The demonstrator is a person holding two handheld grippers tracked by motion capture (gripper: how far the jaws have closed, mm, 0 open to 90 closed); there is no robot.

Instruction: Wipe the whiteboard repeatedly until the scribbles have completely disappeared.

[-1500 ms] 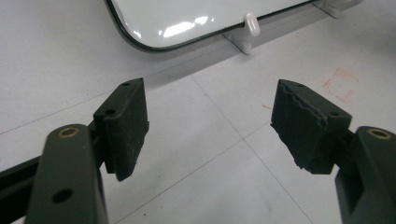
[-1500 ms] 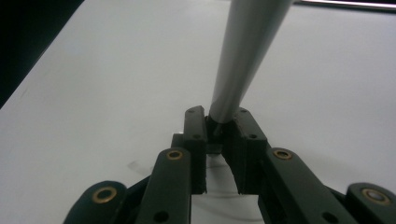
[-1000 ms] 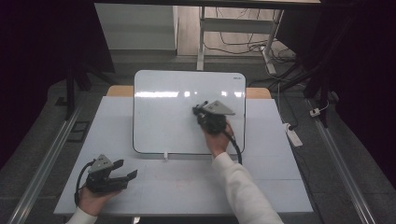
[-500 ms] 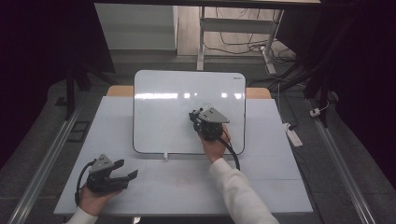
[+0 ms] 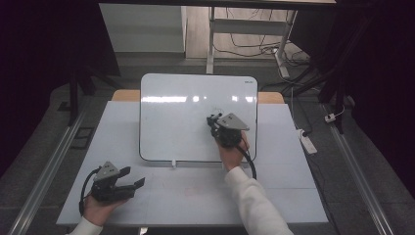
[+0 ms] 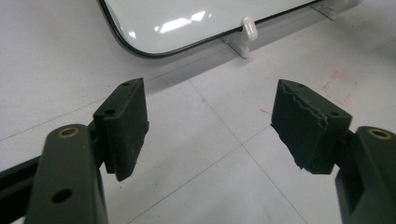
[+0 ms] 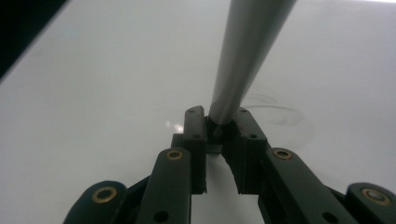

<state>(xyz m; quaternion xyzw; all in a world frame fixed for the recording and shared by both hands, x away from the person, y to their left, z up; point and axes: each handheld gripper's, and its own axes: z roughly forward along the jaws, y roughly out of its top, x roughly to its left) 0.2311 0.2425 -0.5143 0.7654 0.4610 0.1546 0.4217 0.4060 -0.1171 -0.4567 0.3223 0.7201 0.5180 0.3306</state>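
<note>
The right gripper (image 7: 219, 128) pinches a grey marker (image 7: 247, 51) over the whiteboard (image 5: 171, 122); the left gripper (image 6: 210, 126) gapes empty; a tilted marker could slip.

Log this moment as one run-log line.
right gripper: shut on marker over whiteboard | left gripper: open, idle over table

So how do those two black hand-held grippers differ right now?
The left gripper has its jaws spread wide with nothing between them; the right gripper is clamped on a grey marker pen. The left one rests low over the bare white table, near the person's edge; the right one is over the glossy white whiteboard, beside faint scribbles. Both are black, two-jawed and hand-held.
</note>
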